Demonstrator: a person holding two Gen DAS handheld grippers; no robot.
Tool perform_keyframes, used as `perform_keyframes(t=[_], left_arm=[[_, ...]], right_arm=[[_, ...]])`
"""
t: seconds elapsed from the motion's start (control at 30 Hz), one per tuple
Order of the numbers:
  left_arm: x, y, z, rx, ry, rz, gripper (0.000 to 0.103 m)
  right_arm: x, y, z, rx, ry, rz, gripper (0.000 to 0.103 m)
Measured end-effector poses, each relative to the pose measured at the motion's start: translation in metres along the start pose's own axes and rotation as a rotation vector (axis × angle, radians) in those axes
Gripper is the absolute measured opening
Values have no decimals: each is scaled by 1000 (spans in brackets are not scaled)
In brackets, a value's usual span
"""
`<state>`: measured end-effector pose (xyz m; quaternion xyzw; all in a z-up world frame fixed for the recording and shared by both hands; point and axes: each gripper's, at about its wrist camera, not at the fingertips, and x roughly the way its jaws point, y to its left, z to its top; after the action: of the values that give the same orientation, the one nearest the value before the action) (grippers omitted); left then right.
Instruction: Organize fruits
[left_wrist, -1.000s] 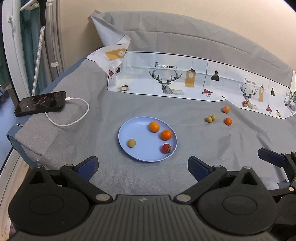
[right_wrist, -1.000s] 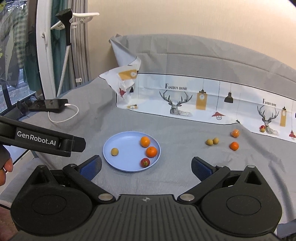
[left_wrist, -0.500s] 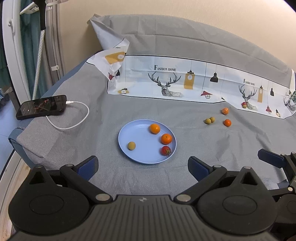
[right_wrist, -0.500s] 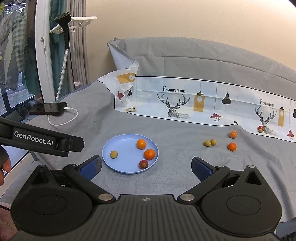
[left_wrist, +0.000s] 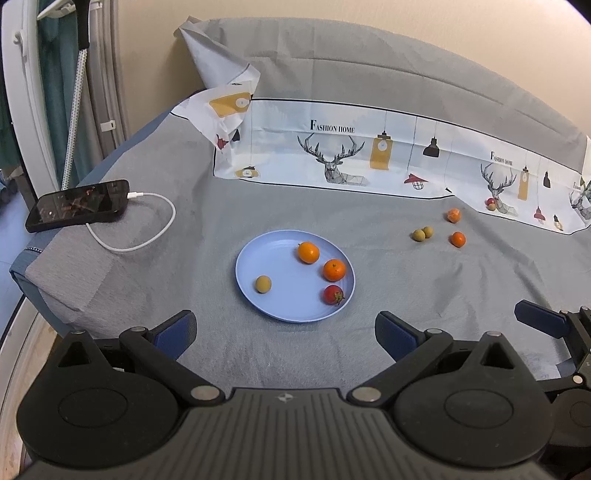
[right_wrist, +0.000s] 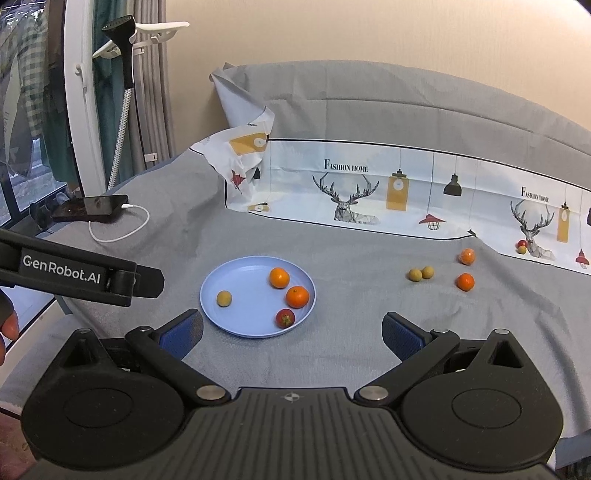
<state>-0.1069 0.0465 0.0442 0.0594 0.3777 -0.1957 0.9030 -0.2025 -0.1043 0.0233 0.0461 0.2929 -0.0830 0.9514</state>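
A blue plate (left_wrist: 280, 302) (right_wrist: 243, 317) lies on the grey cloth. It holds two oranges (left_wrist: 308, 252) (right_wrist: 279, 277), a red tomato (left_wrist: 333, 294) (right_wrist: 285, 318) and a small tan fruit (left_wrist: 263, 284) (right_wrist: 224, 298). To the right on the cloth lie two tan fruits (left_wrist: 423, 233) (right_wrist: 421, 273) and two oranges (left_wrist: 458, 239) (right_wrist: 465, 282). My left gripper (left_wrist: 286, 334) is open and empty, just short of the plate. My right gripper (right_wrist: 293, 334) is open and empty, near the plate's front right.
A black phone (left_wrist: 77, 205) (right_wrist: 90, 207) with a white cable (left_wrist: 147, 236) lies at the left edge. A printed white cloth (left_wrist: 369, 158) lines the back, with two small fruits (left_wrist: 490, 204) on it. The left gripper's body (right_wrist: 74, 271) shows at left in the right wrist view.
Both grippers have drawn back and risen slightly; the plate and fruits sit a little farther away. Nothing on the cloth has moved.
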Motion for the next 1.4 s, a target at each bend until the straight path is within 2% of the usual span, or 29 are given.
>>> perform_keyframes(t=[0.47,0.8,1.1,1.4], left_arm=[[21,-6,15,2,29,6,103],[52,-29,39,32,57,3,103],[100,-75,67,82,111,-43,103],[179,-149,95,170,168,-88,103]], right_arm=[[17,-8,1,39,18,-16,102],[37,-43,2,116,38,-54,102],[56,-96,2,188,42,-150,102],[90,-182,-1,258,66,-317,102]])
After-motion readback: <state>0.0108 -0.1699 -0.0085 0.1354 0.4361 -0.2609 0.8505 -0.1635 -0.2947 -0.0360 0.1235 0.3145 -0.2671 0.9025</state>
